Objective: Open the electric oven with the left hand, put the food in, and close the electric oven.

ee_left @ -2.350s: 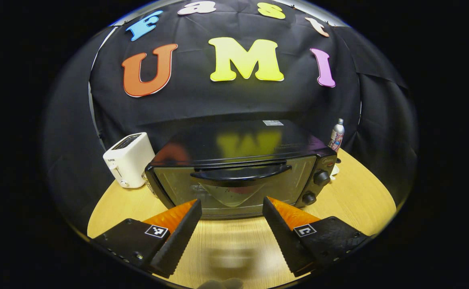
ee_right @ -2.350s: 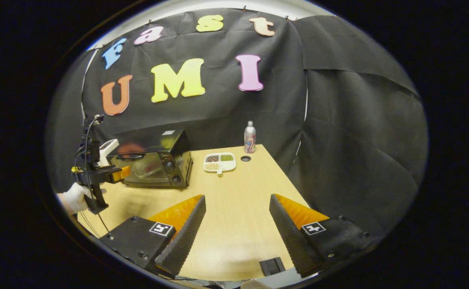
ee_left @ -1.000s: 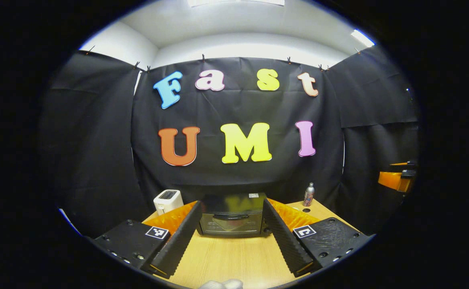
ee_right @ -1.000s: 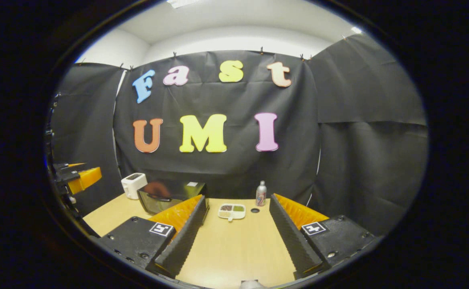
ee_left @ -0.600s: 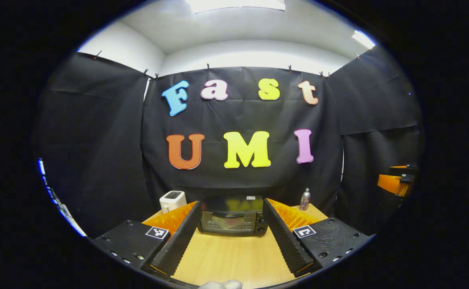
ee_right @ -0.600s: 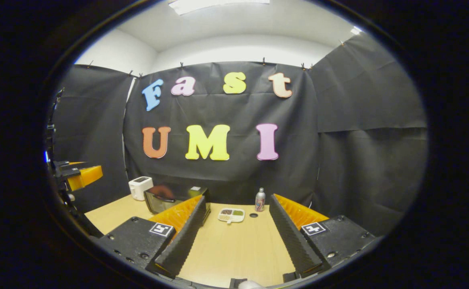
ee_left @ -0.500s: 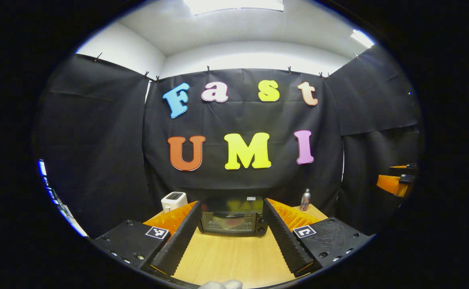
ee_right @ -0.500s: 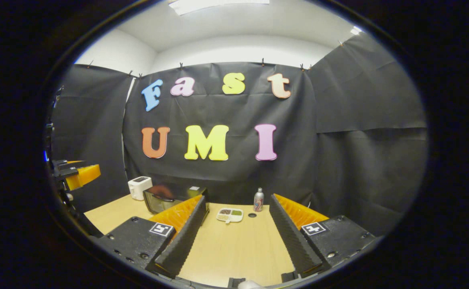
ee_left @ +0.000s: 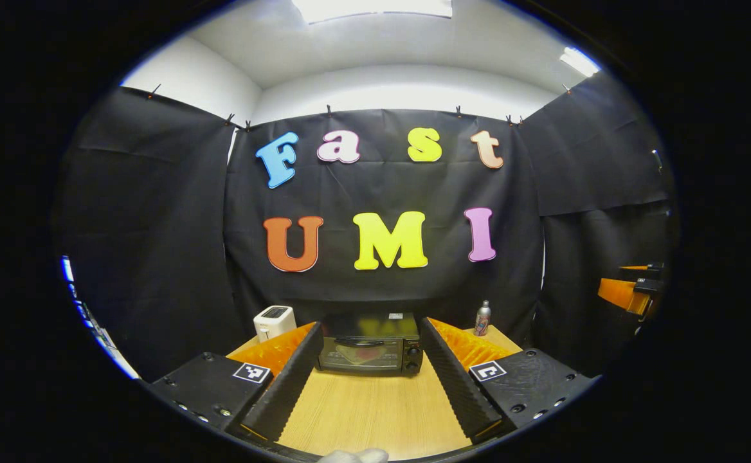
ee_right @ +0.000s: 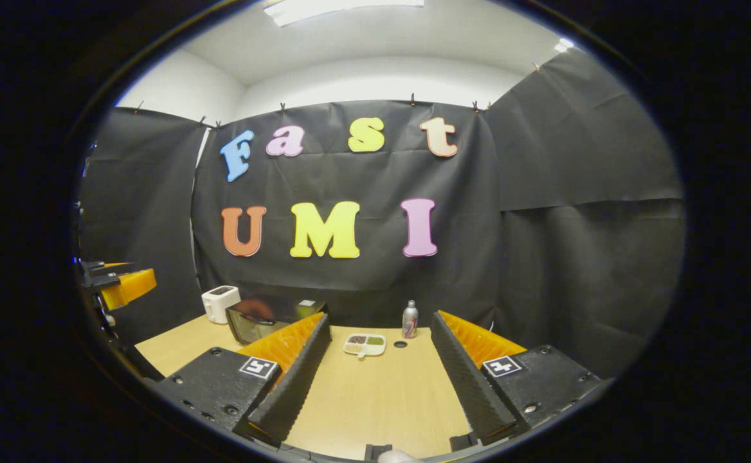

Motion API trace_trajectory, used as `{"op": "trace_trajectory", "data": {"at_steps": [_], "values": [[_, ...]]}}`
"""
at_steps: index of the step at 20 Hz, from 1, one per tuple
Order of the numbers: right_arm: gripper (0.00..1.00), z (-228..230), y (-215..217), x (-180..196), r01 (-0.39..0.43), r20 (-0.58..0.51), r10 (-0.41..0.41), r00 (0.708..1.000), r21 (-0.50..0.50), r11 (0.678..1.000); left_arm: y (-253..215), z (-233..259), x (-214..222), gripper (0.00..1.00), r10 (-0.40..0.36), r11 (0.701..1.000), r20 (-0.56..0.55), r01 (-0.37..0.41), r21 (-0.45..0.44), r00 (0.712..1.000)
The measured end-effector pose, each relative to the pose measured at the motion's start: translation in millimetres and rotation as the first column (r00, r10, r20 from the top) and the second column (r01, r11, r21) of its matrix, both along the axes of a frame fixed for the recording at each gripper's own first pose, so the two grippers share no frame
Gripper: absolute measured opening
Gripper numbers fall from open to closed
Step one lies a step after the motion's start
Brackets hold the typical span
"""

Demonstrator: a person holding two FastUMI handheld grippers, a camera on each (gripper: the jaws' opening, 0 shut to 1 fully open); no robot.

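- Electric oven (ee_left: 370,346) stands at the far side of the table (ee_left: 375,418), door shut and handle across its top edge; through the glass a reddish shape shows, which may be food inside or only a reflection (too small to settle).
- Beside the oven on its knob side lies a white divided tray (ee_right: 364,344) holding small portions in several colours; it is near the oven but apart from it.
- A white toaster (ee_left: 274,321) sits just off the oven's other side, and a bottle (ee_right: 409,319) stands behind the tray, past the oven's knob side.
- Left gripper (ee_left: 372,379) points straight at the oven door from well back, fingers spread wide with nothing between them, which suits a hand lined up on the handle.
- Right gripper (ee_right: 380,386) is likewise held back from the oven, spread wide and empty, aimed more toward the tray.
- A shut door with both grippers drawn away fits either a start or a finished job; I cannot tell which.
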State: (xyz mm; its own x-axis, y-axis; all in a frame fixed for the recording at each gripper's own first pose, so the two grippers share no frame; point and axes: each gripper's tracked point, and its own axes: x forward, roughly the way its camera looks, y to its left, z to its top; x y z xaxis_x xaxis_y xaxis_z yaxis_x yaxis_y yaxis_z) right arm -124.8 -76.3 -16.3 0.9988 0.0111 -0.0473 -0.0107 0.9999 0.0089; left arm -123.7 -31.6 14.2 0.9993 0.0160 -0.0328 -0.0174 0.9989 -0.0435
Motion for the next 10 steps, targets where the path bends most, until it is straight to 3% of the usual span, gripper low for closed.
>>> {"op": "trace_trajectory", "data": {"at_steps": [10], "values": [[0.96,-1,7,12,0.003,-0.009,-0.003,1.000,-0.007,1.000,1,-7,16,0.96,-0.021,1.000,-0.014,0.021,-0.009,1.000]]}}
